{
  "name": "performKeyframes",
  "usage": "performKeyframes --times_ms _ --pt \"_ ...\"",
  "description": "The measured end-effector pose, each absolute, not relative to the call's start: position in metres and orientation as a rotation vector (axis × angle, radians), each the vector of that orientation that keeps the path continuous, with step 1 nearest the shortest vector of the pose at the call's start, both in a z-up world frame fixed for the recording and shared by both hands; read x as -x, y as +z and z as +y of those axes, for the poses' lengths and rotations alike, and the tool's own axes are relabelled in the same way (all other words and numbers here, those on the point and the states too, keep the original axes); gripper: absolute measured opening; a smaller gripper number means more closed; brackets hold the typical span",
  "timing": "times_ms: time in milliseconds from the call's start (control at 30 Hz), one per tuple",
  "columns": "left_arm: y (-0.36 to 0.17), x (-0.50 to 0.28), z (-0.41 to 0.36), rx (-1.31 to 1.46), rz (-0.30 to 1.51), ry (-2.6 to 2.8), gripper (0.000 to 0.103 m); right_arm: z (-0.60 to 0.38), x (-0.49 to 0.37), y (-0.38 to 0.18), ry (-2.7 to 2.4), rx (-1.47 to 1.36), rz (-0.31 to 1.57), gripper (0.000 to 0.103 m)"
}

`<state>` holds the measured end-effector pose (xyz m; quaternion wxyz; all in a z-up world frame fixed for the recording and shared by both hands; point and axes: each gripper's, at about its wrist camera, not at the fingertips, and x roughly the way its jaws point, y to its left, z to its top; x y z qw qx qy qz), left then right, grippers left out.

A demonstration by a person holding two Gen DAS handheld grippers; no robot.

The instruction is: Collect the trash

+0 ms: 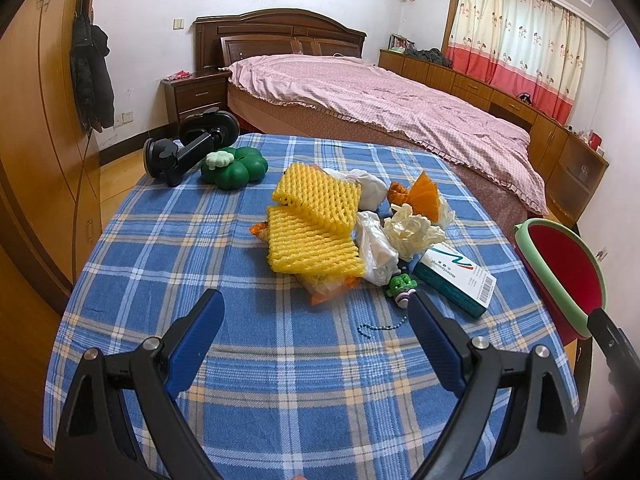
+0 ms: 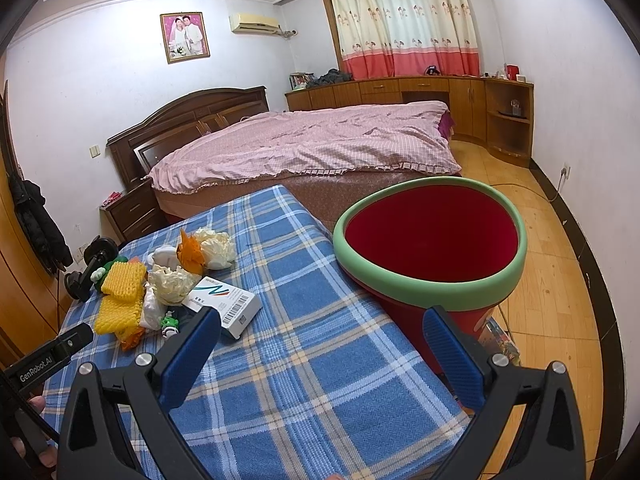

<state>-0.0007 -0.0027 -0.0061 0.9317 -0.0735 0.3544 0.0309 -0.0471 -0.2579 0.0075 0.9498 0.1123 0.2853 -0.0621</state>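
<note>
Collection not yet begun: both the left gripper (image 1: 316, 316) and right gripper (image 2: 322, 334) are released (empty). Next move calls for grasping the yellow foam net (image 1: 310, 232), then transfer to the bin (image 2: 430, 240).

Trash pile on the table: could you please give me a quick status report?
Left gripper open, short of the trash pile. Right gripper open, empty, by the bin. Bin empty. Nothing blocking.

near: bare tablecloth (image 1: 280, 360) | ahead: trash pile (image 1: 320, 232) | right: bin (image 2: 432, 280) off table edge
</note>
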Motion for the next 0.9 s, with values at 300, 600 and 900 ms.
performKeyframes --times_ms 300,600,900 --pt "-0.008 0.000 -0.001 0.151 0.729 0.064 0.093 -0.261 0.046 0.007 -0.127 -0.230 0.583 0.103" --pt "-0.010 -0.009 0.009 0.141 0.734 0.080 0.093 -0.258 0.043 -0.004 -0.122 -0.223 0.594 0.103" --pt "-0.009 -0.031 0.032 0.140 0.747 0.131 0.093 -0.253 0.013 -0.005 -0.068 -0.215 0.656 0.103"
